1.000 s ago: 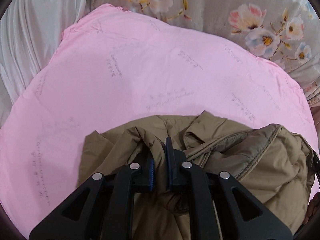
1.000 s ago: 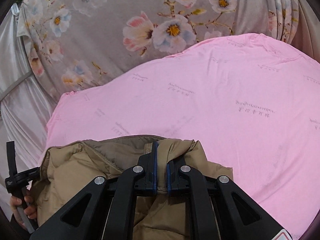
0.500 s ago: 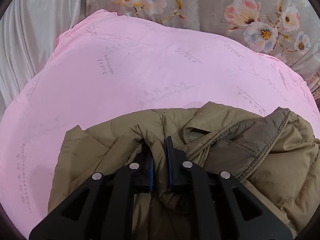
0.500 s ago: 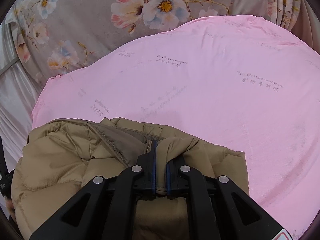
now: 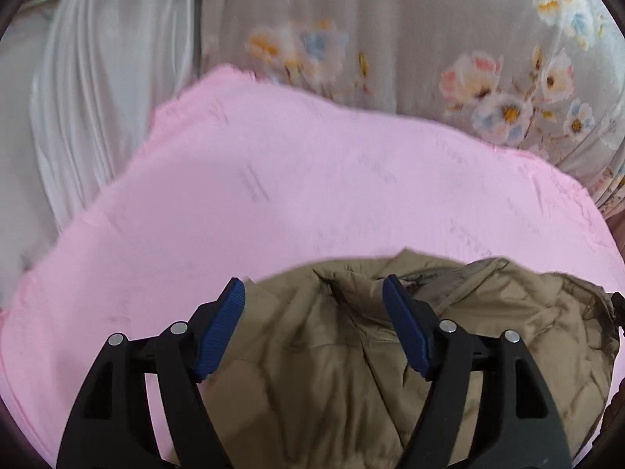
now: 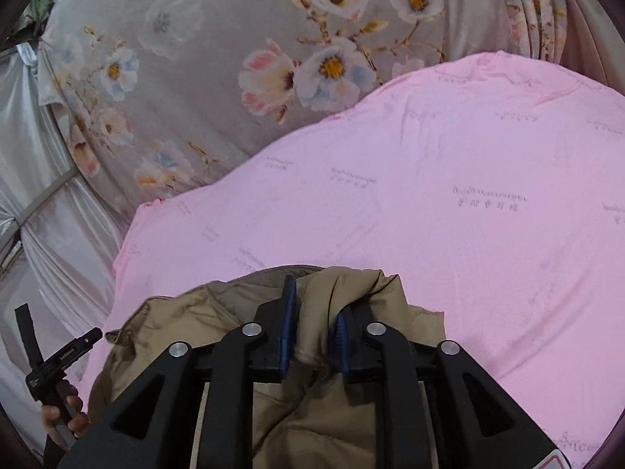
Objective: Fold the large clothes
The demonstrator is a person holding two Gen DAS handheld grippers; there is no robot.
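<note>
1. Khaki puffer jacket (image 5: pixel 332 371) lies bunched on the pink sheet (image 5: pixel 273 195), at its near edge.
2. Left gripper (image 5: pixel 312 293) has just been opening; its 2 jaws stand wide, clear of the jacket below.
3. Right gripper (image 6: pixel 312 312) has just been opening too; a jacket fold sits between its jaws; whether they pinch it I cannot tell.
4. Floral curtain (image 6: pixel 234 58) hangs behind.

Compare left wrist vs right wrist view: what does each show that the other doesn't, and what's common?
Left wrist only: the left gripper from behind, its jaws just opened wide and clear of the cloth, plus white drapes at left.

Right wrist only: the right gripper, jaws just opened a little with a fold of the jacket between them, and a hand gripping the other tool's handle at lower left.

Both: the tan puffer jacket lying on the pink sheet, with the floral fabric behind.
</note>
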